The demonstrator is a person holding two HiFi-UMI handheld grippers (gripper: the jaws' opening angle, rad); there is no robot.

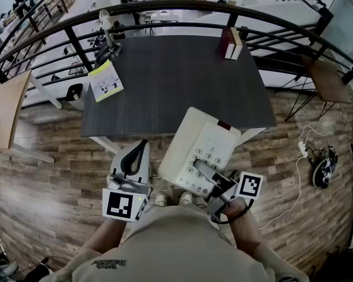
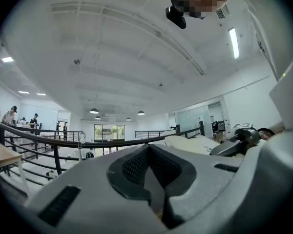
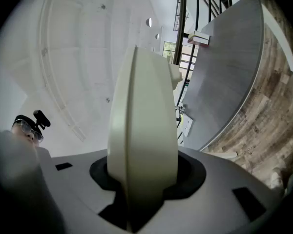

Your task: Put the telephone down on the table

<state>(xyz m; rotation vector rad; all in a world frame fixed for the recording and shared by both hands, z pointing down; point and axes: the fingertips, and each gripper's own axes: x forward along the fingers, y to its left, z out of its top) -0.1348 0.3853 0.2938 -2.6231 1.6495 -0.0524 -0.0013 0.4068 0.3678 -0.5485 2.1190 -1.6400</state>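
Note:
The cream telephone point(image 1: 203, 151) is held in the air over the wooden floor, just in front of the dark grey table point(image 1: 176, 81). Its keypad faces up in the head view. My right gripper point(image 1: 207, 175) is shut on the phone's near edge. In the right gripper view the telephone point(image 3: 144, 130) stands edge-on between the jaws of that gripper point(image 3: 144, 184), and the table point(image 3: 229, 77) lies beyond it. My left gripper point(image 1: 141, 147) hangs left of the phone, shut with nothing in it. The left gripper view shows its own closed jaws point(image 2: 149, 155) and the telephone point(image 2: 190, 143) off to the right.
Two books point(image 1: 230, 43) stand at the table's far right corner. A yellow-green booklet point(image 1: 106, 80) and a desk lamp point(image 1: 109, 37) are at its left edge. A black railing point(image 1: 165, 7) runs behind. A wooden table point(image 1: 3, 107) sits left; a power strip point(image 1: 303, 148) lies right.

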